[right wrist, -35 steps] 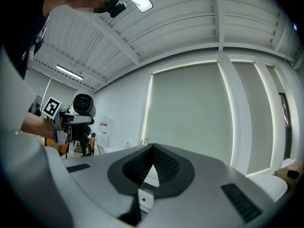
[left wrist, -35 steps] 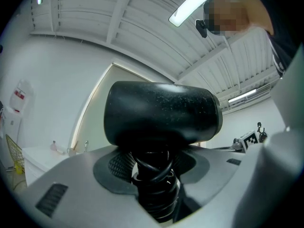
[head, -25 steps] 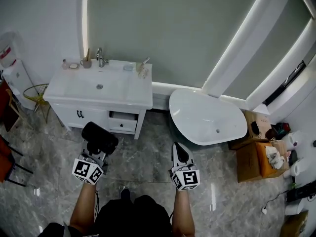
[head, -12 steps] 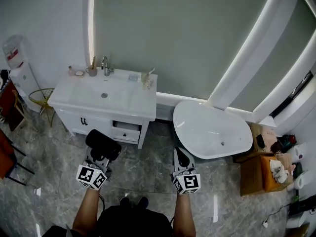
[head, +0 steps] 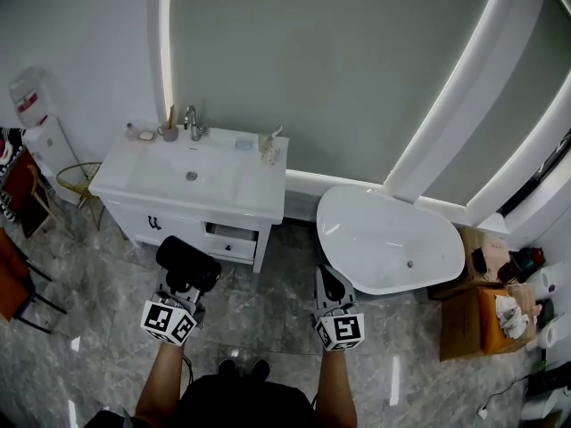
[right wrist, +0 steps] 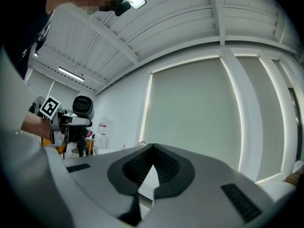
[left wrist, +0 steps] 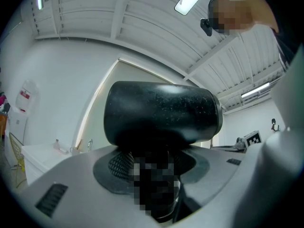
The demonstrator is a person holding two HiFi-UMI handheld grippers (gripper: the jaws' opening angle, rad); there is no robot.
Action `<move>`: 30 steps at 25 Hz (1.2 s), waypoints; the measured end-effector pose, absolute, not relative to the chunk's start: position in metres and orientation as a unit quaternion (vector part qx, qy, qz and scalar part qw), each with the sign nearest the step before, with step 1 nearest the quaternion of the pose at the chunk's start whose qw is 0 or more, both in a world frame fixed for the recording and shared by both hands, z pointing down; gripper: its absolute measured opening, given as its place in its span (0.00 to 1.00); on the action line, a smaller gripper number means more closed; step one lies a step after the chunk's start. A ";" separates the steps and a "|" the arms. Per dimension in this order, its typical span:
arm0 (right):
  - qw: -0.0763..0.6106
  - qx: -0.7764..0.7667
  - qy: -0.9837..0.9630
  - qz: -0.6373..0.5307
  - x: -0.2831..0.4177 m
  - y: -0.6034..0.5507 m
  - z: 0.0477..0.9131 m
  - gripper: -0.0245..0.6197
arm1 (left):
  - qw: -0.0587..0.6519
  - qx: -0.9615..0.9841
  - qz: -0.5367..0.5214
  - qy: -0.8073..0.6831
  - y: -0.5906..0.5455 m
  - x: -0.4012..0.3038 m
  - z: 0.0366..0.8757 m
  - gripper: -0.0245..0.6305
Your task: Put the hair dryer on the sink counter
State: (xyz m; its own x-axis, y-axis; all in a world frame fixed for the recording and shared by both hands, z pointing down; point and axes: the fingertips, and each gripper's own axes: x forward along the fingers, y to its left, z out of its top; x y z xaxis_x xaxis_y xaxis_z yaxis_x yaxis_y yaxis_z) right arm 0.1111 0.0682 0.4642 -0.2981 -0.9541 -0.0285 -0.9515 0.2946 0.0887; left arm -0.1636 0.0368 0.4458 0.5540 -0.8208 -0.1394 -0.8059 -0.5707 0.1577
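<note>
Compared with a second ago, the sink tabletop sits slightly lower in the head view. The left gripper jaws clamp the hair dryer by its handle, at 6 o'clock from the tabletop and well apart from it. The right gripper jaws are pressed together, empty. The heavy barrel may pivot in this low grip. Only the left gripper view shows that grip; only the head view shows the remaining gap.

hair dryer handle: hidden between fingers | counter items: too small to tell
</note>
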 end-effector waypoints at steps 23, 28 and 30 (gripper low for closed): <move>0.017 0.546 -0.837 -0.038 0.138 0.060 0.482 0.08 | 0.021 0.859 -0.084 -0.505 0.054 -0.126 0.451 0.38; 0.018 0.542 -0.839 -0.041 0.141 0.055 0.488 0.08 | 0.020 0.859 -0.086 -0.505 0.050 -0.122 0.455 0.38; 0.017 0.543 -0.838 -0.042 0.144 0.051 0.489 0.08 | 0.019 0.859 -0.087 -0.505 0.046 -0.122 0.457 0.38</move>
